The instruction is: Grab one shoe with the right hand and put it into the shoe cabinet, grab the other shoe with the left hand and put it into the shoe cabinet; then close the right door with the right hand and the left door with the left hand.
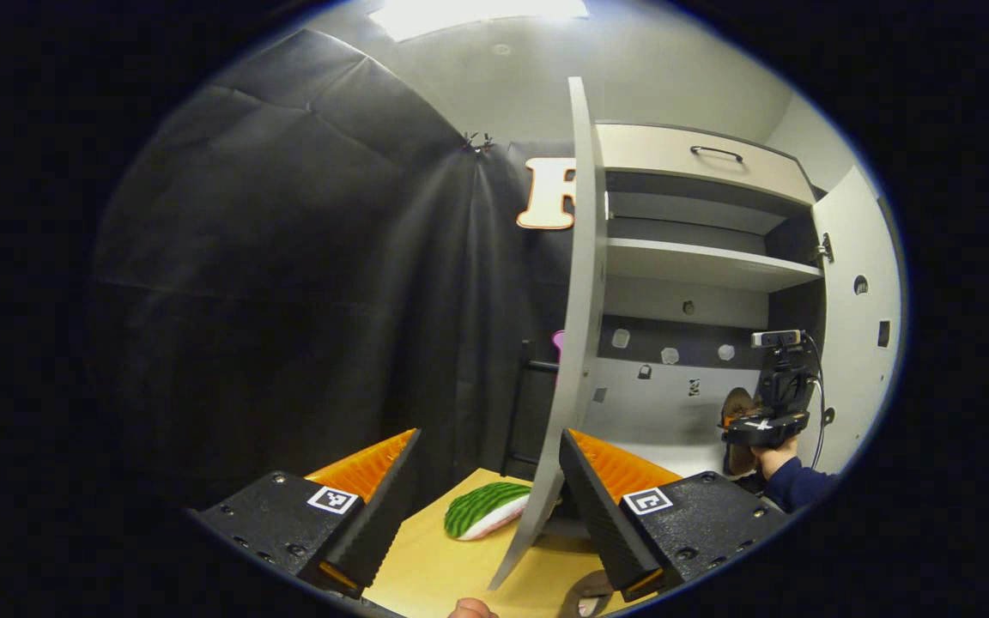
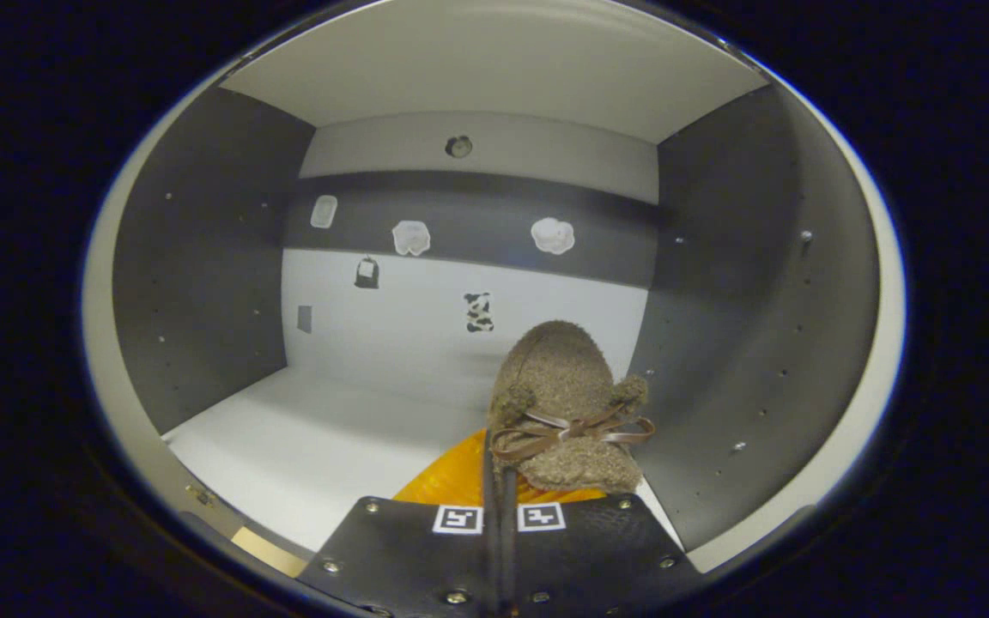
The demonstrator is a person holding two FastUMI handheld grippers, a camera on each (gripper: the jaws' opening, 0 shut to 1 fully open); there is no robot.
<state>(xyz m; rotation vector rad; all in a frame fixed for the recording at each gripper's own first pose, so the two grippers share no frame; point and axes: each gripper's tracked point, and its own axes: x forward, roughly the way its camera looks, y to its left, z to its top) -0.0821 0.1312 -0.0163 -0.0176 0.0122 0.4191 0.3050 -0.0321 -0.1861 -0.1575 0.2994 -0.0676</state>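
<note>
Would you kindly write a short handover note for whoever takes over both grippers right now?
Right gripper: shut on the fuzzy brown bow-tied shoe, held inside the white-and-grey shoe cabinet, above its white floor.
Left gripper: open, empty, beside the open left door's edge.
Open right door.
Done: first shoe grabbed, carried in.
Left: release it, store the second shoe, close both doors.

Bright ceiling light [image 1: 477,13], dim booth, fisheye-bent edges
</note>
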